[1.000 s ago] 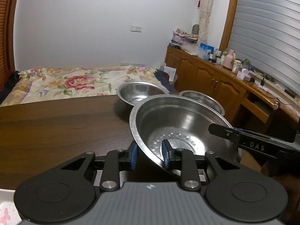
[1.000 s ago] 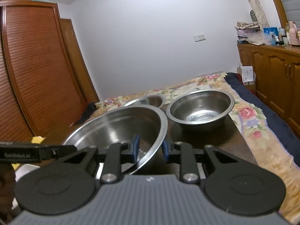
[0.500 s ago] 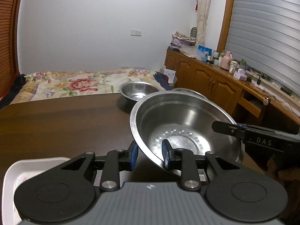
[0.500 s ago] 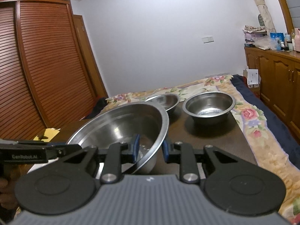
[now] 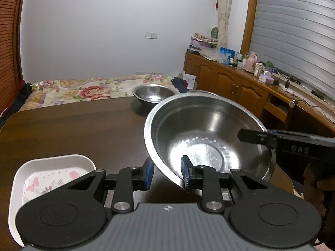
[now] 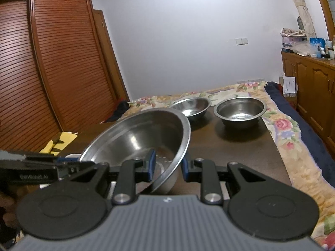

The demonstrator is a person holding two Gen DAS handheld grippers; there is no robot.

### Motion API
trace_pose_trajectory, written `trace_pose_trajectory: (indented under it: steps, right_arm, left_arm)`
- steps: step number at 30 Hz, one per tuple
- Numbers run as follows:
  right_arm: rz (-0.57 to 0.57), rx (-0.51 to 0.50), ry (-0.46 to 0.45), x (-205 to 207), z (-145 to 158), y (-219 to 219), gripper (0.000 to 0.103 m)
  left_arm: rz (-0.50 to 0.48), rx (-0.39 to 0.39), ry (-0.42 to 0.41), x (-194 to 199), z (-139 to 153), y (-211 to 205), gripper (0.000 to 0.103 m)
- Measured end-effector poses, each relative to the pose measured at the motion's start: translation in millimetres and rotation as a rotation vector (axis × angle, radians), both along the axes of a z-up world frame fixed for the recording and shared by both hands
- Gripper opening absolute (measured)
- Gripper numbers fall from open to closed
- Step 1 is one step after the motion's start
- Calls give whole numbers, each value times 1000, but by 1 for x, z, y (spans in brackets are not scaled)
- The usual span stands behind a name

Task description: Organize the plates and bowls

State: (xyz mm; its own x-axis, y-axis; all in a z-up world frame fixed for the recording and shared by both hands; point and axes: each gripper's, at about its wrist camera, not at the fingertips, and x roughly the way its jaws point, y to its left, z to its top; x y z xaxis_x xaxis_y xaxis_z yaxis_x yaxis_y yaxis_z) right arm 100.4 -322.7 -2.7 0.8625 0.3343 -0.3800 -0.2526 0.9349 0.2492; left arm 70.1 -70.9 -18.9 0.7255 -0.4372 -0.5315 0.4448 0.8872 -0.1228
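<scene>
Both the left gripper (image 5: 165,173) and right gripper (image 6: 168,165) clench opposite rims of the large steel bowl (image 5: 206,138), empty, tilted above the counter (image 5: 73,129).

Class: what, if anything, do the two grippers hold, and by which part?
Both hold the large steel bowl by its rim: left gripper on the near edge, right gripper on the opposite edge.

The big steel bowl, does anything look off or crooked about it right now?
Yes. The large steel bowl is tilted, off the table, with the left gripper and right gripper each clamping its rim. The two smaller bowls sit level. Nothing looks spilled or damaged.
</scene>
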Motion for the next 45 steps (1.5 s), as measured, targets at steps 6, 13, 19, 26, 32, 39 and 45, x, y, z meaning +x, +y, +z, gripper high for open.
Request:
trace_pose_trajectory:
  steps: [6, 13, 19, 26, 32, 39, 45]
  right_arm:
    - [-3, -2, 17, 0, -11, 6, 27]
    - [3, 7, 52, -1, -23, 11, 27]
    - [6, 2, 77, 2, -32, 17, 28]
    - [7, 2, 96, 3, -37, 21, 28]
    - [7, -10, 97, 4, -38, 24, 28]
    - [6, -4, 104, 6, -40, 25, 28]
    - [1, -7, 100, 7, -38, 25, 36]
  left_arm:
    - [5, 12, 20, -1, -9, 1, 31]
    - [20, 18, 46, -1, -18, 5, 31]
    - [35, 23, 58, -1, -22, 11, 31]
    - [53, 23, 69, 0, -28, 17, 31]
    - [57, 37, 56, -2, -29, 15, 31]
    - [53, 33, 53, -3, -29, 14, 33]
    - [53, 29, 55, -4, -27, 14, 36]
